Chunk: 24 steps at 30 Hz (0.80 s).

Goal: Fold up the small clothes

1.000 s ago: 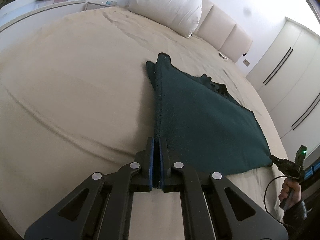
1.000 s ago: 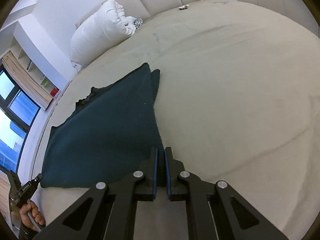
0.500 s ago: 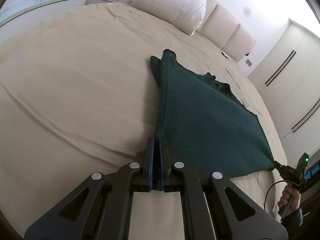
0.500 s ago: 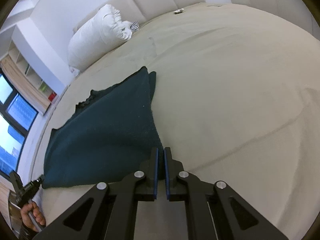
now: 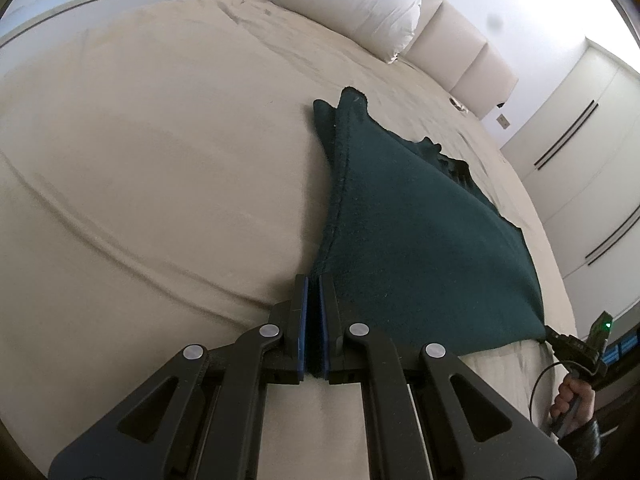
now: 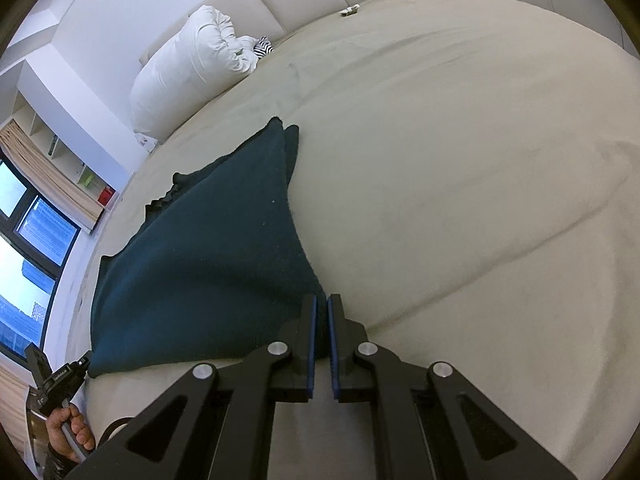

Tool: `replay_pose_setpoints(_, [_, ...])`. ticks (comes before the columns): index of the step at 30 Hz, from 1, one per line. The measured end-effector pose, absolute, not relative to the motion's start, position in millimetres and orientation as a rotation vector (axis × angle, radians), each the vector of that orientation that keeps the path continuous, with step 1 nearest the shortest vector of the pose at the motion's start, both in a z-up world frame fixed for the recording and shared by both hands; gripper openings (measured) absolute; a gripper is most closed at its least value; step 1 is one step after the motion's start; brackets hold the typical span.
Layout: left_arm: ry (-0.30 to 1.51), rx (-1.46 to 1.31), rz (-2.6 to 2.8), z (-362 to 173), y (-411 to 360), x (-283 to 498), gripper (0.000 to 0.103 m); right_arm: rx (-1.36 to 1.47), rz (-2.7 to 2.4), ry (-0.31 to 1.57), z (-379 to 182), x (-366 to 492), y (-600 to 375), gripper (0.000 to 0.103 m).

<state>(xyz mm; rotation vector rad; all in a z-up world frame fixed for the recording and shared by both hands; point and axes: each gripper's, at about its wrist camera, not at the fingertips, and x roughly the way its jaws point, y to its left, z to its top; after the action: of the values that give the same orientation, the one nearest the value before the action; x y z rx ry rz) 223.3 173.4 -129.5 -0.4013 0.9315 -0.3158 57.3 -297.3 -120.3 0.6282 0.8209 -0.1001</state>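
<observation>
- Left hand-held gripper is clamped on the near left corner of the dark green cloth.
- The cloth stretches across the beige bed.
- Right hand-held gripper pinches the near right corner.

Left gripper jaws on green cloth

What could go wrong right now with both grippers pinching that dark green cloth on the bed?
Each gripper, left gripper and right gripper, holds only a corner of the dark green cloth, so a corner might slip free. The far end lies on the bed with uneven layers and a rumpled edge, so the fold may come out crooked.
</observation>
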Motion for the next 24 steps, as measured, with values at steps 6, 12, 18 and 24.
replay_pose_setpoints(6, [0.904,-0.388,-0.137,-99,205,207,0.008,0.595,-0.203,0.757,-84,44,-305,0.039])
replay_pose_setpoints(12, [0.799,-0.265,-0.266,-46,148,237,0.009,0.673,0.169,0.715,-56,111,-244,0.039])
replay_pose_setpoints(18, [0.835,-0.030,-0.344,-76,40,295,0.009,0.803,0.430,0.840,-104,206,-157,0.039])
replay_pose_setpoints(24, [0.909,-0.063,-0.304,-111,51,319,0.008,0.898,0.408,0.822,-139,221,-176,0.013])
